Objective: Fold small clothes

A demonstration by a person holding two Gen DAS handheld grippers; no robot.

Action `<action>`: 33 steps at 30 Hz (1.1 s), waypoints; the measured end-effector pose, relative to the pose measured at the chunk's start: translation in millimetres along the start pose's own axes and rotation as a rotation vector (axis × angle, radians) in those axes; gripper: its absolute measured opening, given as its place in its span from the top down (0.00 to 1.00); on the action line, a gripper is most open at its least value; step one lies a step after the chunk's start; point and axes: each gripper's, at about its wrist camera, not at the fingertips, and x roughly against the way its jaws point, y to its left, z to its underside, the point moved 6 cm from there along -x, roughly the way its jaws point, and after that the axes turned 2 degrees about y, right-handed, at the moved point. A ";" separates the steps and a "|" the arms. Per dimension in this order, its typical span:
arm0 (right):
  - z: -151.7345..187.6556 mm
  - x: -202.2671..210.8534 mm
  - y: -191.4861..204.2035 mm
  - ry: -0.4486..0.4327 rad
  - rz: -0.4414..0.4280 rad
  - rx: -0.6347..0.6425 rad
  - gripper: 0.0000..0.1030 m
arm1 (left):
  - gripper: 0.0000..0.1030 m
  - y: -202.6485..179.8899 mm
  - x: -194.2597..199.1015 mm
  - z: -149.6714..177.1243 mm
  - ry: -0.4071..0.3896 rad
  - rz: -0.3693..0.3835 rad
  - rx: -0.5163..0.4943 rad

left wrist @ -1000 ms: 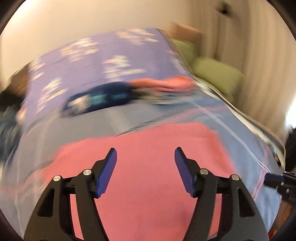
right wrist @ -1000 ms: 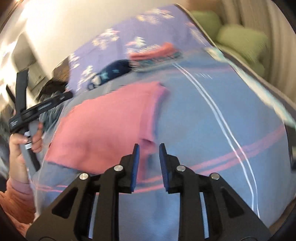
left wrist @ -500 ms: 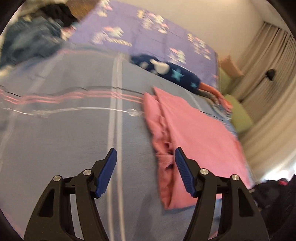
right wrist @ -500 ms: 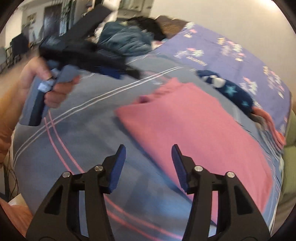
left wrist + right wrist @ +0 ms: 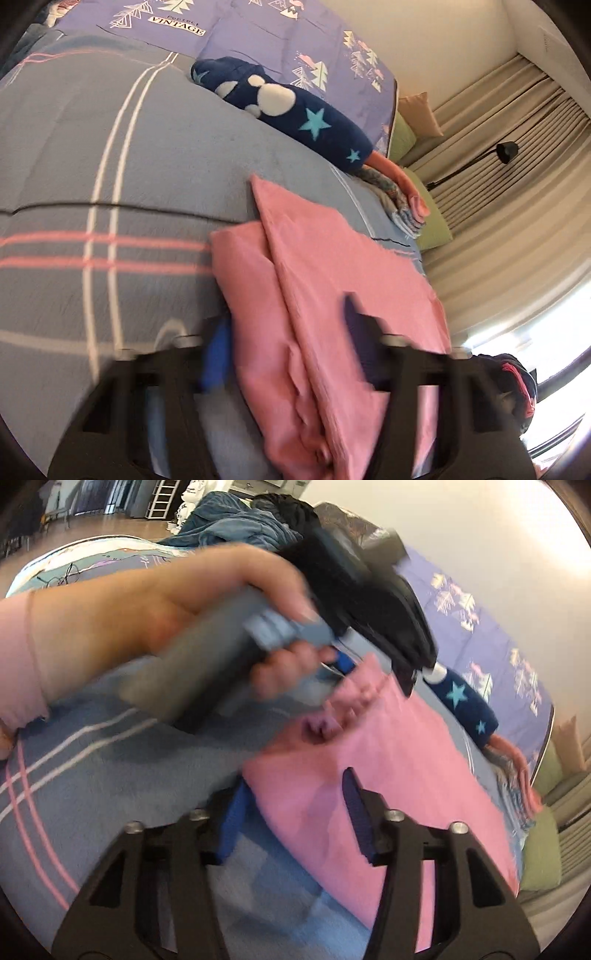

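A pink garment (image 5: 332, 280) lies folded on the grey-blue striped blanket (image 5: 110, 155); it also shows in the right wrist view (image 5: 399, 760). My left gripper (image 5: 288, 343) is open, its jaws straddling the garment's bunched near edge, low over the bed. My right gripper (image 5: 291, 816) is open, its jaws either side of the garment's near corner. In the right wrist view the person's hand (image 5: 155, 605) holds the left gripper over the garment's far bunched edge (image 5: 351, 698).
A dark blue star-print garment (image 5: 295, 114) and a pink and patterned stack of folded clothes (image 5: 402, 195) lie behind the pink one. A purple quilt (image 5: 258, 33) covers the bed's far part. Green cushions (image 5: 428, 218), curtains and a lamp stand at right. Dark clothes pile (image 5: 243, 520) far left.
Both grippers moved closer and lower onto the pink garment. The left one now straddles its bunched edge; the right one closed in on the near corner. Both stay open.
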 end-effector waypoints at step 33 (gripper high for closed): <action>84.5 99.0 -35.9 -0.028 -0.346 -0.246 0.57 | 0.84 17.8 113.9 57.7 -0.165 -0.219 0.053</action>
